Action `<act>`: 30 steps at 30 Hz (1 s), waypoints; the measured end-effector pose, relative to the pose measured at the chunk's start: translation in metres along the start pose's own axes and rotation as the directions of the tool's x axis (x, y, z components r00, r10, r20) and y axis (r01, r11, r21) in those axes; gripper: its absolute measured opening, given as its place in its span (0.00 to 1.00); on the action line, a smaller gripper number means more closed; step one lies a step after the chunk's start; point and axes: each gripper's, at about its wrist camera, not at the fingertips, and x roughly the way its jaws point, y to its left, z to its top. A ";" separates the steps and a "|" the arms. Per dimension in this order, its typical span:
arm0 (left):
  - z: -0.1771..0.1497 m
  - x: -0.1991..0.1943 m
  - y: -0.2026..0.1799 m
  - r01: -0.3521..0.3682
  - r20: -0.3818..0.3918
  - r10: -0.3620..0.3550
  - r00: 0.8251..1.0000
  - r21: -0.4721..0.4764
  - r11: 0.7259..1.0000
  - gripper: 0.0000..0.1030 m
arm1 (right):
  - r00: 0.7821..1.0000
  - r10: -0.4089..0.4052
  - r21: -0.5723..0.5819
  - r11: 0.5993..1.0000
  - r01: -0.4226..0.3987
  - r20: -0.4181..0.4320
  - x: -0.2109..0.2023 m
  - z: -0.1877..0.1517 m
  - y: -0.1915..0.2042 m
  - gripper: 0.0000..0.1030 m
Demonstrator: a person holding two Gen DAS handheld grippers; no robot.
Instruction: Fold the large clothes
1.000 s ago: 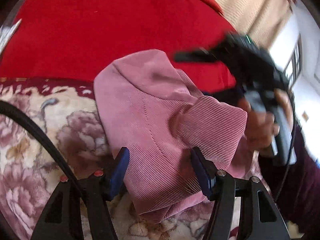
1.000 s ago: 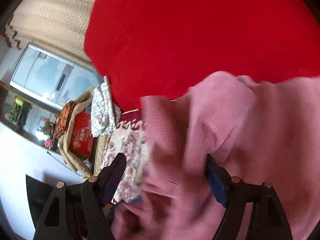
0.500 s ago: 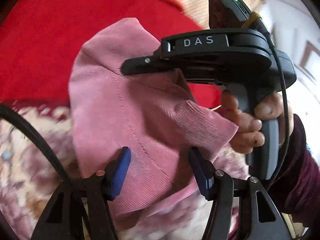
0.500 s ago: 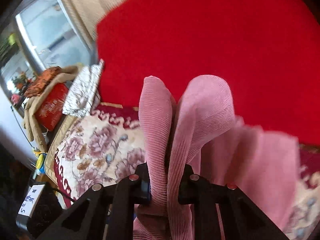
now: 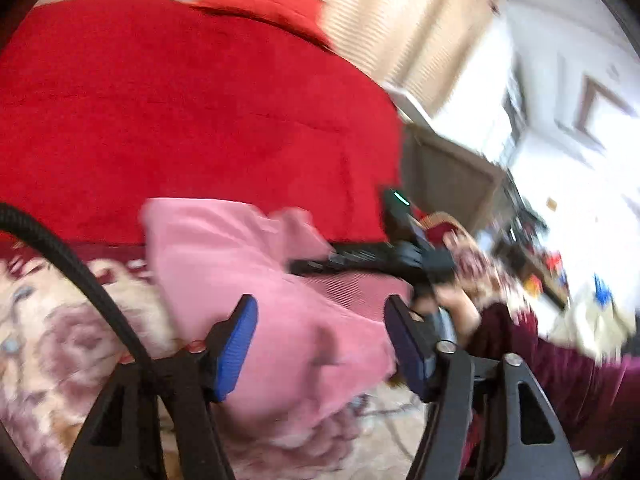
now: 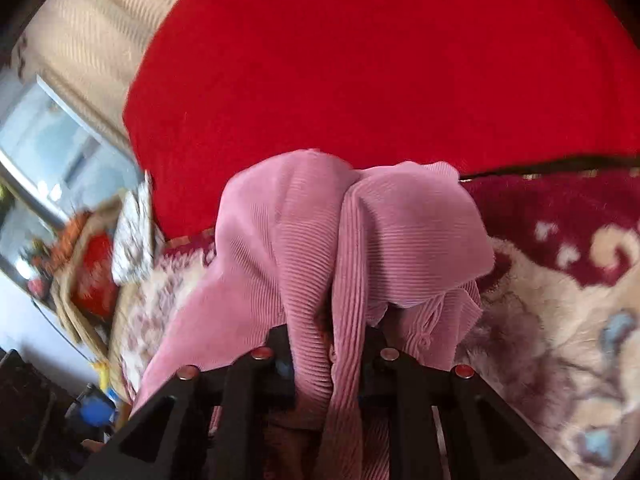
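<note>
A pink ribbed garment (image 5: 248, 280) lies bunched on the floral blanket (image 5: 60, 344), in front of a red cushion (image 5: 180, 112). My left gripper (image 5: 320, 344) is open, its blue pads on either side of the cloth without touching it. In the left wrist view my right gripper (image 5: 316, 266) reaches in from the right onto the garment. In the right wrist view my right gripper (image 6: 328, 344) is shut on a bunched fold of the pink garment (image 6: 320, 240), which drapes over its jaws.
The red cushion (image 6: 380, 60) fills the background. A cream curtain (image 5: 400, 20) hangs behind. A chair with piled items (image 6: 92, 264) stands at the left in the right wrist view. A black cable (image 5: 80, 280) crosses the left wrist view. The person's maroon sleeve (image 5: 560, 380) is at right.
My right gripper closed on a fold of the pink garment and has moved down and away toward the blanket. My left gripper stayed open.
</note>
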 end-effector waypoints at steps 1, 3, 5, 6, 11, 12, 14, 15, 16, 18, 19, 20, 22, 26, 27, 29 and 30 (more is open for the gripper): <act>0.000 -0.004 0.013 -0.015 0.004 0.015 1.000 -0.050 0.999 0.66 | 1.000 0.009 0.010 1.000 -0.009 -0.003 -0.001 0.000 -0.001 0.25; -0.007 0.009 0.039 -0.069 -0.023 0.067 0.997 -0.099 0.993 0.66 | 1.000 -0.015 0.005 1.000 0.015 -0.014 -0.009 -0.001 0.003 0.27; -0.012 0.026 0.050 -0.139 -0.082 0.132 0.988 -0.084 0.987 0.66 | 0.998 -0.055 0.010 0.998 0.055 -0.032 -0.024 -0.001 0.010 0.33; -0.017 0.036 0.049 -0.161 -0.119 0.153 0.981 -0.059 0.985 0.66 | 0.996 -0.080 0.007 0.997 0.080 -0.031 -0.031 -0.001 0.016 0.36; -0.023 0.044 0.046 -0.195 -0.144 0.193 0.971 -0.001 0.981 0.67 | 0.956 -0.248 -0.215 0.936 0.278 0.156 -0.098 -0.016 0.079 0.63; -0.024 0.040 0.044 -0.199 -0.148 0.198 0.969 0.006 0.980 0.67 | 0.956 -0.233 -0.248 0.929 0.273 0.178 -0.108 -0.019 0.090 0.62; -0.029 0.039 0.040 -0.214 -0.163 0.215 0.963 0.021 0.977 0.67 | 0.958 -0.220 -0.309 0.913 0.268 0.182 -0.111 -0.026 0.113 0.43; -0.031 0.039 0.040 -0.220 -0.167 0.221 0.961 0.026 0.975 0.67 | 0.961 -0.228 -0.338 0.902 0.269 0.156 -0.105 -0.030 0.123 0.33; -0.030 0.040 0.034 -0.223 -0.167 0.225 0.960 0.030 0.974 0.67 | 0.963 -0.231 -0.351 0.898 0.265 0.136 -0.100 -0.033 0.125 0.30; -0.031 0.036 0.034 -0.228 -0.168 0.231 0.958 0.038 0.973 0.67 | 0.962 -0.263 -0.378 0.885 0.270 0.071 -0.074 -0.047 0.125 0.29; -0.031 0.032 0.033 -0.234 -0.173 0.238 0.956 0.044 0.971 0.67 | 0.957 -0.290 -0.374 0.884 0.280 0.029 -0.064 -0.055 0.118 0.29; -0.033 0.030 0.033 -0.235 -0.188 0.241 0.952 0.049 0.971 0.67 | 0.945 -0.327 -0.353 0.888 0.294 -0.035 -0.049 -0.068 0.106 0.28; -0.037 0.034 0.035 -0.221 -0.230 0.226 0.946 0.050 0.974 0.69 | 0.944 -0.323 -0.312 0.905 0.290 -0.058 -0.041 -0.090 0.087 0.28; -0.040 0.032 0.030 -0.233 -0.236 0.244 0.941 0.073 0.970 0.69 | 0.962 -0.269 -0.235 0.939 0.253 -0.041 -0.051 -0.105 0.072 0.29; -0.042 0.034 0.031 -0.237 -0.242 0.246 0.939 0.066 0.969 0.69 | 0.963 -0.267 -0.226 0.941 0.251 -0.043 -0.049 -0.104 0.070 0.29; -0.046 0.040 0.035 -0.249 -0.267 0.254 0.930 0.052 0.967 0.70 | 0.962 -0.269 -0.231 0.940 0.250 -0.052 -0.042 -0.102 0.062 0.28; -0.047 0.041 0.036 -0.250 -0.274 0.252 0.928 0.042 0.967 0.70 | 0.966 -0.251 -0.204 0.951 0.233 -0.068 -0.041 -0.097 0.058 0.28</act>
